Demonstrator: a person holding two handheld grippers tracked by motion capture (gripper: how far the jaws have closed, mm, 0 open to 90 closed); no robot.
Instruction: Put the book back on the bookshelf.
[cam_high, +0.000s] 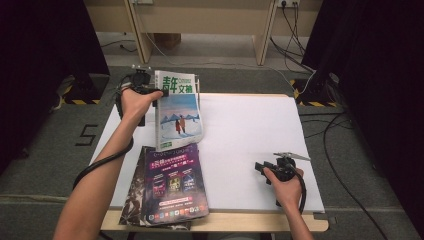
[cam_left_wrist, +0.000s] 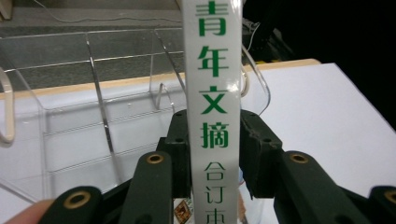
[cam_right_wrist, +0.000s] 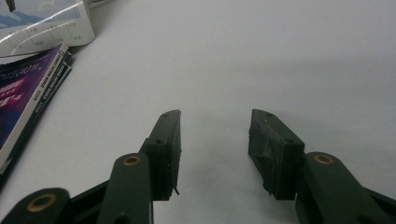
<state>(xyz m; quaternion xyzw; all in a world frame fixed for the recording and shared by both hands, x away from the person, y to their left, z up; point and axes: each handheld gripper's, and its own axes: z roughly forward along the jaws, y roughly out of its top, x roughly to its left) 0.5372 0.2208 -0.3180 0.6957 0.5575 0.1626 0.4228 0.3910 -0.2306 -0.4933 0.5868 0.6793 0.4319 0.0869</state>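
I am gripping the magazine (cam_left_wrist: 212, 93) by its spine with my left hand-held gripper (cam_left_wrist: 212, 140), holding it upright just in front of the clear rack (cam_left_wrist: 70, 102) at the counter's (cam_high: 250, 130) far left. I am lining the spine up with a slot before lowering it. The spine is reading 青年文摘 in green. My right hand-held gripper (cam_right_wrist: 215, 149) is resting open and empty.

We reach our left arm forward and up, its left gripper (cam_high: 150, 92) with jaws clamped tight, while our right gripper (cam_high: 265, 169) rests low near us, jaws spread apart and holding nothing
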